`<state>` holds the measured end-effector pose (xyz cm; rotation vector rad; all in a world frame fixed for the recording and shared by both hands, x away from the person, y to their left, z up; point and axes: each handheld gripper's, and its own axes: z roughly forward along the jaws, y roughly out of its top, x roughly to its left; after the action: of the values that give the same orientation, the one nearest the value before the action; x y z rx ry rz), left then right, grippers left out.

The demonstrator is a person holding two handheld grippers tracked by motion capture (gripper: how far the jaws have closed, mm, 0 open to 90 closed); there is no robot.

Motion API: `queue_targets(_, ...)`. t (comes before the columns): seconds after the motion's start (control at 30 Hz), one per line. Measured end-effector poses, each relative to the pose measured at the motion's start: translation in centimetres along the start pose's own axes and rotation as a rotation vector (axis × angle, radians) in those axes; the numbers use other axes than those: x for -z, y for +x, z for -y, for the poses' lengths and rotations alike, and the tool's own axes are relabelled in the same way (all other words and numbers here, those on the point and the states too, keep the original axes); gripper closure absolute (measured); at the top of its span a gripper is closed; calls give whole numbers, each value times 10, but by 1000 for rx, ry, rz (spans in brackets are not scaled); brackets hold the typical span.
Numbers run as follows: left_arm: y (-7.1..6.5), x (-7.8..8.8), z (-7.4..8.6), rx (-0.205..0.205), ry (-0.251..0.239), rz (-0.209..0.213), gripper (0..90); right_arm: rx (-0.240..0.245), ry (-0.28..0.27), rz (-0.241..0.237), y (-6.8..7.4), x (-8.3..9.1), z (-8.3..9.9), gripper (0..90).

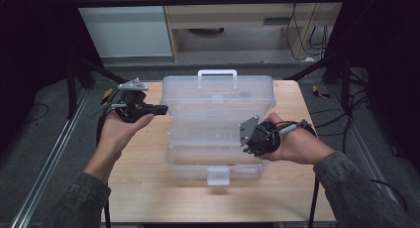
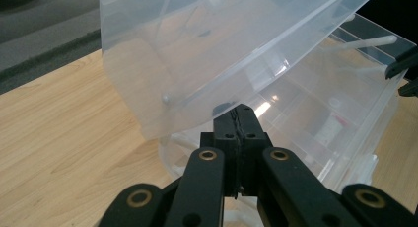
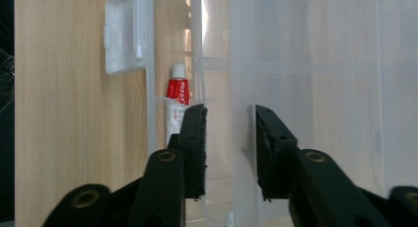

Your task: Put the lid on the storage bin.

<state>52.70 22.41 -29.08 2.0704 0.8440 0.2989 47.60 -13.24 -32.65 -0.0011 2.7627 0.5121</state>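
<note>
A: High view first. What's seen?

B: Clear plastic box (image 1: 218, 134) is set mid-table (image 1: 148, 188), lid (image 1: 218, 91) swung up at the far side w/ white handle (image 1: 217, 78) on top, white latch (image 1: 218, 176) at the near edge. Left gripper (image 1: 161, 109) is held at the lid's left edge, pointing inward. Right gripper (image 1: 246, 139) is laid over the box's right side, approx. at the tray rim.

A: Why that layout?

B: Probably the lid is being propped from the left so the inside stays reachable for the right. That's judged, not seen.

A: Left gripper view?

B: Jaws are seen pressed together, tips right at the lid's (image 2: 222, 54) lower edge. Whether a thin bit of lid wall is pinched between them can't be told; tips seem merely nudged against it. Trays of the box (image 2: 335, 123) are seen beyond.

A: Right gripper view?

B: Jaws are parted a moderate way, nothing pressed by the pads. A clear divider wall of the box (image 3: 315, 64) is straddled, w/ gaps each side. A red-and-white tube (image 3: 176, 106) is lying in the narrow compartment just past the left jaw, cap toward the latch (image 3: 121, 32).

A: So the tube's not held?

B: No. It's resting in its slot, beside the jaw, not betw. the pads.
</note>
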Motion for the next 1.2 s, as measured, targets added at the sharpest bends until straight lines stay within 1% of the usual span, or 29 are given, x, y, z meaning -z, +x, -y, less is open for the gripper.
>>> queue_targets(0.03,0,0,0,0,0,0,894,0,0,0,0,0,0,669)
queue_targets(0.07,-1,0,3,-7,3,9,891,-21,-14,8,1,1,2,616)
queue_targets(0.13,-2,0,4,-13,2,16,891,-25,-20,10,1,2,3,603)
queue_targets(0.17,-3,0,5,-14,1,17,891,-34,-26,14,1,3,4,584)
queue_targets(0.2,-5,1,7,-18,0,23,890,-52,-39,25,2,5,8,534)
queue_targets(0.23,-5,1,7,-18,0,23,890,-52,-39,25,2,5,8,534)
queue_targets(0.27,-7,1,8,-23,0,26,890,-74,-52,34,3,7,13,486)
queue_targets(0.3,-7,1,8,-23,0,26,891,-74,-52,34,3,7,13,486)
queue_targets(0.33,-8,1,9,-25,1,28,891,-85,-52,38,3,7,14,464)
queue_targets(0.37,-10,2,10,-27,3,28,891,-104,-59,63,5,10,20,411)
queue_targets(0.47,-10,3,14,-28,2,31,892,-133,-62,75,7,13,28,348)
queue_targets(0.53,-11,3,16,-23,-2,33,892,-139,-63,79,8,14,29,339)
queue_targets(0.57,-12,3,19,-26,1,35,892,-154,-62,82,10,17,35,303)
queue_targets(0.6,-13,3,21,-26,5,36,893,-167,-61,83,11,18,37,293)
queue_targets(0.63,-13,3,21,-26,5,36,893,-167,-61,83,11,18,37,293)
queue_targets(0.67,-14,3,24,-27,8,39,893,-185,-61,88,14,20,43,276)
queue_targets(0.73,-14,3,25,-30,10,39,893,-189,-58,86,15,21,45,269)
queue_targets(0.87,-18,4,33,-37,21,49,894,-215,-46,84,18,25,57,255)
queue_targets(1.03,-21,3,38,-45,29,48,895,-232,-43,90,18,28,65,253)
queue_targets(1.1,-22,3,41,-51,34,50,895,-241,-40,91,18,28,69,254)
queue_targets(1.2,-24,2,48,-50,36,59,895,-247,-37,97,18,28,75,257)
